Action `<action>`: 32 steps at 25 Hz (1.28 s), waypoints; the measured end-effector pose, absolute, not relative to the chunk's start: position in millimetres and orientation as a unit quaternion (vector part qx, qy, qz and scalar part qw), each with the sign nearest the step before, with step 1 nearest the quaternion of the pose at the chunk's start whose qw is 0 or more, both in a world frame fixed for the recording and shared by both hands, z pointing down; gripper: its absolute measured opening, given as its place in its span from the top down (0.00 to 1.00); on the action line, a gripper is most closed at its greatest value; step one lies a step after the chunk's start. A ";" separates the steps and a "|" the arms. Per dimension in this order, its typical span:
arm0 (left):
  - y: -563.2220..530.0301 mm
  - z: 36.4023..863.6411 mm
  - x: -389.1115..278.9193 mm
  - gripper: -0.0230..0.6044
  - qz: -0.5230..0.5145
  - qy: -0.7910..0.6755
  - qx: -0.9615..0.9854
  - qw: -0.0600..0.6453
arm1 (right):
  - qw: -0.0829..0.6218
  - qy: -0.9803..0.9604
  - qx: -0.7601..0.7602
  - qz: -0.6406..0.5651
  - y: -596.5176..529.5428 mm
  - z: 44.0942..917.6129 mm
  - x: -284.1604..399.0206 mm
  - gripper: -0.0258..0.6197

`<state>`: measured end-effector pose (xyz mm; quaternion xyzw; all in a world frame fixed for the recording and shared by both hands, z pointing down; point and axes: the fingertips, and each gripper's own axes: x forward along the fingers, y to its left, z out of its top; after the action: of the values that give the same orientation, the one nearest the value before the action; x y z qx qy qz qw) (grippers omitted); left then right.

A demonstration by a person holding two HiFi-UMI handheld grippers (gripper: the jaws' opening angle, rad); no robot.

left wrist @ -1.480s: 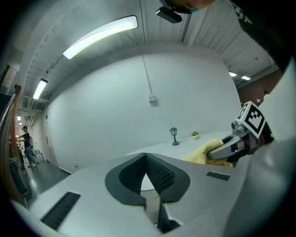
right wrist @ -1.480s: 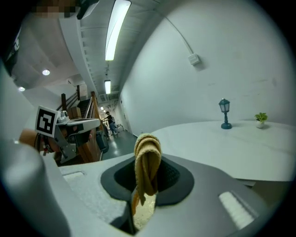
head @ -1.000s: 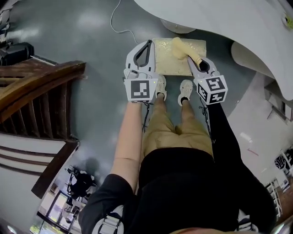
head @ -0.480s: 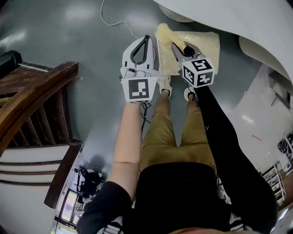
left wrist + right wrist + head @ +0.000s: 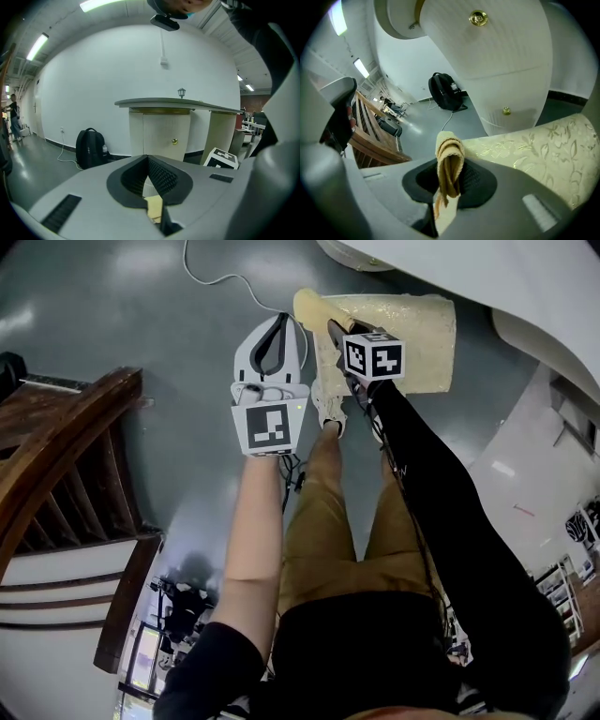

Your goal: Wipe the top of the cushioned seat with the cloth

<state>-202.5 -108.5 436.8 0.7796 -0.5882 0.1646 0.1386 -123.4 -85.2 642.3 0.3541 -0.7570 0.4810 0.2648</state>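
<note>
The cushioned seat [image 5: 417, 334] is pale yellow with a gold leaf pattern and stands on the grey floor at the top of the head view. My right gripper [image 5: 335, 331] is over its left end, shut on a folded yellow cloth [image 5: 311, 307] that sticks out past the seat's left edge. In the right gripper view the cloth [image 5: 449, 164] stands up between the jaws, with the seat [image 5: 534, 145] to the right. My left gripper [image 5: 278, 324] hangs over the floor just left of the seat, jaws shut with nothing in them [image 5: 152, 187].
A white curved counter [image 5: 525, 277] rises behind the seat. A dark wooden stair rail [image 5: 66, 446] lies to the left. A white cable [image 5: 216, 279] runs across the floor. A black backpack [image 5: 446, 91] leans at the wall. The person's shoes [image 5: 328, 409] stand before the seat.
My right gripper has swept the cloth leftward over the seat, from its middle to its left edge. The left gripper has stayed beside the seat.
</note>
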 end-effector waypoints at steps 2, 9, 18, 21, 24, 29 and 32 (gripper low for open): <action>-112.7 439.6 -198.4 0.95 0.166 -0.587 0.781 0.133 | 0.264 -0.755 0.362 0.479 -90.7 643.2 -115.2 0.87; -124.8 437.7 -160.0 0.95 0.169 -0.589 0.779 0.131 | 0.273 -0.743 0.400 0.462 -114.6 639.7 -47.0 0.87; -146.0 440.6 -93.6 0.95 0.174 -0.586 0.782 0.125 | 0.276 -0.725 0.442 0.450 -141.8 649.1 67.0 0.87; -149.6 441.0 -75.7 0.95 0.174 -0.588 0.779 0.129 | 0.280 -0.721 0.450 0.446 -149.9 650.1 101.8 0.87; -150.5 438.7 -57.9 0.95 0.170 -0.594 0.776 0.131 | 0.280 -0.716 0.460 0.445 -153.8 651.7 135.5 0.87; -149.8 426.2 -25.8 0.95 0.203 -0.585 0.782 0.070 | 0.311 -0.702 0.484 0.420 -156.8 653.1 188.5 0.87; -149.8 421.3 -15.4 0.95 0.186 -0.590 0.783 0.071 | 0.328 -0.689 0.502 0.407 -159.0 652.8 213.6 0.87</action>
<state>-15.4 -149.8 421.3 0.7826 -0.5898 0.1859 0.0709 213.6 -159.0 652.8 0.5020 -0.6892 0.4068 0.3279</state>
